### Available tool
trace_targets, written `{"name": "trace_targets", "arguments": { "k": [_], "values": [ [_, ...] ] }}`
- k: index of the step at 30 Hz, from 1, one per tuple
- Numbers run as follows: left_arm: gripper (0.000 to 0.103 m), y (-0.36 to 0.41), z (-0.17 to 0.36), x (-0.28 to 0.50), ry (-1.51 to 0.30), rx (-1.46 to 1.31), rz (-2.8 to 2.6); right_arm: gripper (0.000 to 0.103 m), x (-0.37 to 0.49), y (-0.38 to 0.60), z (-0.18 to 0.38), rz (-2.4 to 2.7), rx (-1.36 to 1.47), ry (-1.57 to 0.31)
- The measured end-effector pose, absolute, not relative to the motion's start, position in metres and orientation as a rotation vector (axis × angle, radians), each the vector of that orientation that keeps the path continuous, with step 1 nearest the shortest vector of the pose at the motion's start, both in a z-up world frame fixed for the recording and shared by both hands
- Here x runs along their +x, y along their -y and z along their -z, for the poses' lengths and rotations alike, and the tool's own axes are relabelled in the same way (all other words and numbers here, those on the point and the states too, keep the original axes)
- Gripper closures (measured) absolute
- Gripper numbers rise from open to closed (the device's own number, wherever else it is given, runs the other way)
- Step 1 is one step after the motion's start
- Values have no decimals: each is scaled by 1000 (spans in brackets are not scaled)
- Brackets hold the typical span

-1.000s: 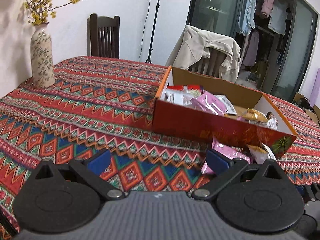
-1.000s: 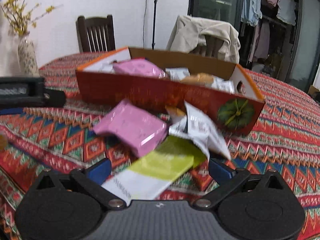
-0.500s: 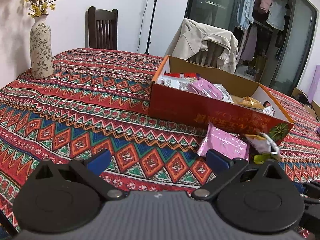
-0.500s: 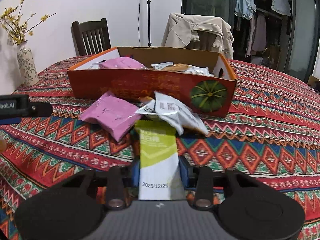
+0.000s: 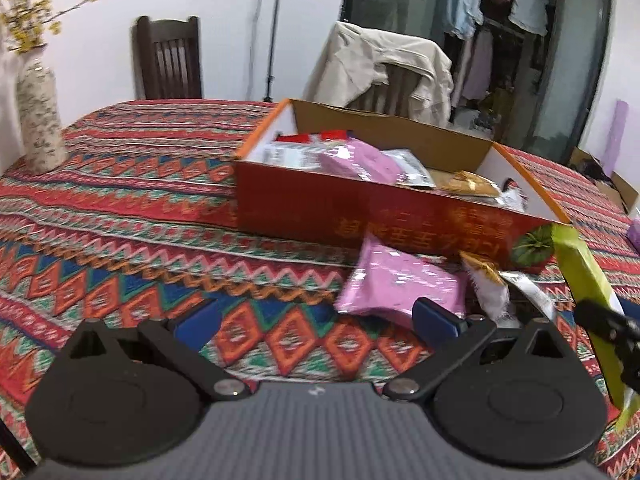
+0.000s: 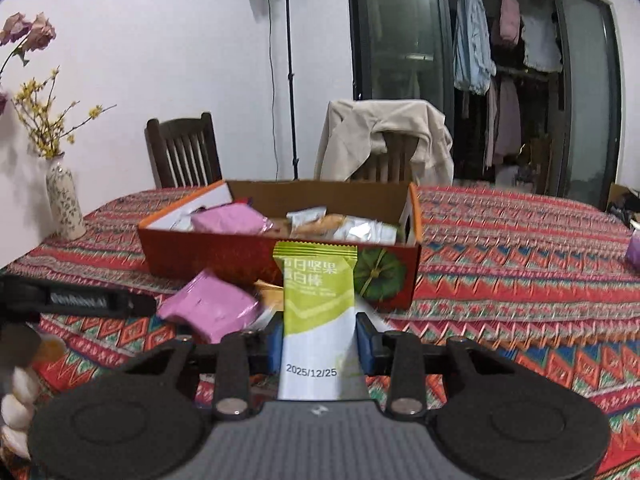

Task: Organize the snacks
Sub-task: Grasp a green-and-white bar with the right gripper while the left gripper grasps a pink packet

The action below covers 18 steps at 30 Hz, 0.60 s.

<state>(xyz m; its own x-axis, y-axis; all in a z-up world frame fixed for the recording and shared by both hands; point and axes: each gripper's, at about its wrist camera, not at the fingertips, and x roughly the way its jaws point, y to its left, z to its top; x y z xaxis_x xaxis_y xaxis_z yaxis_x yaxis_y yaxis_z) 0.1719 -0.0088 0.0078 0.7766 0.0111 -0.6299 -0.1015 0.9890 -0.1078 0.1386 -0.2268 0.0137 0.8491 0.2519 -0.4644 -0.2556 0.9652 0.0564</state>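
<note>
My right gripper [image 6: 319, 342] is shut on a green-and-white snack bar packet [image 6: 318, 312] and holds it upright above the table, in front of the red cardboard box [image 6: 224, 256]. The packet also shows at the right edge of the left wrist view [image 5: 584, 276]. The box [image 5: 304, 212] holds several snack packets. A pink packet [image 5: 400, 284] and a white-and-orange packet [image 5: 492, 288] lie on the cloth in front of the box. My left gripper [image 5: 316, 320] is open and empty, just left of the pink packet.
A patterned red tablecloth [image 5: 120, 220] covers the table. A flower vase [image 5: 38, 120] stands at the far left. A dark wooden chair [image 6: 182, 152] and a chair with a beige jacket [image 6: 384, 136] stand behind the table. A purple item [image 6: 632, 248] lies at the right edge.
My right gripper closed on the green packet and lifted it off the table, tilting it upright. My left gripper drew back slightly and stayed open.
</note>
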Motion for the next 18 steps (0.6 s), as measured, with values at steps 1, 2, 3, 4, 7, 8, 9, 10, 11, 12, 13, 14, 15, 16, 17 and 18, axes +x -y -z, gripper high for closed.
{"name": "trace_targets", "arguments": {
  "k": [1,2,3,4,7,8,9,10,11,12,13,14,15,16,17,18],
  "values": [
    [0,13,-8,175,-681,-131,-52,68,141,229,-15,-264,-7,-485],
    [0,19,-8,179,-684,-118,-42,68,144,230,-15,-263,-5,-483],
    [0,25,-8,184,-688,-99,-32,68,146,231,-16,-263,-4,-482],
    [0,31,-7,189,-692,-82,-21,68,149,232,-16,-262,-2,-482],
    [0,46,-3,202,-707,-39,1,68,158,236,-17,-260,5,-485],
    [0,50,-1,206,-714,-32,5,68,161,238,-17,-260,7,-486],
    [0,54,1,210,-724,-24,12,68,164,239,-17,-261,9,-486],
    [0,57,3,213,-731,-18,16,68,167,240,-17,-264,11,-484],
    [0,60,5,217,-738,-13,20,68,170,241,-16,-266,12,-484],
    [0,62,8,221,-747,-7,21,68,173,242,-16,-268,14,-483],
    [0,64,11,223,-755,-3,19,68,177,244,-16,-271,18,-483],
    [0,65,13,226,-762,-1,17,68,179,243,-14,-274,21,-483],
    [0,67,15,229,-766,-1,19,68,181,244,-14,-278,24,-484],
    [0,68,17,232,-770,0,20,68,184,245,-12,-285,28,-485],
    [0,69,18,233,-773,3,16,68,186,245,-10,-291,34,-487],
    [0,70,20,236,-776,6,13,68,188,245,-8,-299,40,-488]
  ]
}}
